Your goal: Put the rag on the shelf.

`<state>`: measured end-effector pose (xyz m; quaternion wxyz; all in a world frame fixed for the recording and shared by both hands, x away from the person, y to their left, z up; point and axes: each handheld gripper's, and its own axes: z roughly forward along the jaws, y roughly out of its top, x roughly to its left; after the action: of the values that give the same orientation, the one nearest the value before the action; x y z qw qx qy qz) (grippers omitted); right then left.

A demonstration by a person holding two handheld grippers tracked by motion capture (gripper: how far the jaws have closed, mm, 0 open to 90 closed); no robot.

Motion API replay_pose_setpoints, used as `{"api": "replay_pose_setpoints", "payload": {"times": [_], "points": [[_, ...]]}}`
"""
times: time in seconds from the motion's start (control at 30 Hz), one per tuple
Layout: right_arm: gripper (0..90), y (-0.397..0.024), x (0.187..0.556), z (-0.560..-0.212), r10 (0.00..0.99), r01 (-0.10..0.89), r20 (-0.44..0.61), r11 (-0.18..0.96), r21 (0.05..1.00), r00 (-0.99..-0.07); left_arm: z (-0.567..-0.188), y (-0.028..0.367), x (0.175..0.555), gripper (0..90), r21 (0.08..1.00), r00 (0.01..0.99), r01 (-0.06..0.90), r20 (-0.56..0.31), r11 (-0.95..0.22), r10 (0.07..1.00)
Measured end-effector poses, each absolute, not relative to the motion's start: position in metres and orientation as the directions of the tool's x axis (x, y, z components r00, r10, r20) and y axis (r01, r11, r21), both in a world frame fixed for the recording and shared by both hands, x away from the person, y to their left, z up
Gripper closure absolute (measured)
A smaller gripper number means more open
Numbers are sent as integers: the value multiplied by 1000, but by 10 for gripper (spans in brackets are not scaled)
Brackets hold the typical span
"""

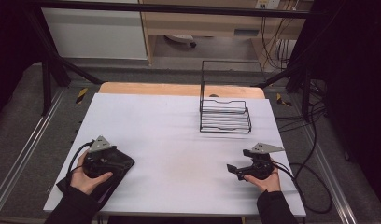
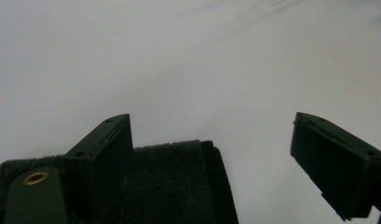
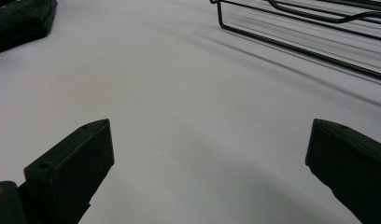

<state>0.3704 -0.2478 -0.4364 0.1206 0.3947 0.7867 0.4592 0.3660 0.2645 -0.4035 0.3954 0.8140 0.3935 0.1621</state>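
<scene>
A white table (image 1: 179, 140) carries three things: a folded black cloth (image 1: 121, 164) near its front left corner, a black wire rack (image 1: 224, 114) toward its back right corner, and the two hand-held grippers along the front edge.

The left gripper (image 1: 102, 161) sits in the person's left hand (image 1: 89, 179) right over the cloth, close to the table's left edge. In the left gripper view the left gripper (image 2: 212, 154) has its jaws wide apart, one black jaw resting at the edge of the dark, fuzzy black cloth (image 2: 170, 186), the other jaw out over bare white table (image 2: 179, 70). The cloth's right edge ends between the two jaws, and the pads do not press on it, so nothing is gripped. The cloth lies flat, its front corner at the table's front edge.

The right gripper (image 1: 236, 170) is held by the right hand (image 1: 265, 179) near the front right corner, low over the table and pointing left. In the right gripper view the right gripper (image 3: 209, 154) also stands wide, with only white table surface (image 3: 179, 116) between its jaws. The wire rack (image 3: 310, 32) shows at the upper right of that view, well apart from the jaws, and the black cloth (image 3: 20, 21) at the upper left corner, far across the table
</scene>
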Motion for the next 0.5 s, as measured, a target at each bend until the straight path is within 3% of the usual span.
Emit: {"api": "replay_pose_setpoints", "payload": {"times": [0.5], "points": [[18,-247,371,-438,732,517,170,278,809,-660,-431,243,382,402,654,645,570,19,-497,764]]}}
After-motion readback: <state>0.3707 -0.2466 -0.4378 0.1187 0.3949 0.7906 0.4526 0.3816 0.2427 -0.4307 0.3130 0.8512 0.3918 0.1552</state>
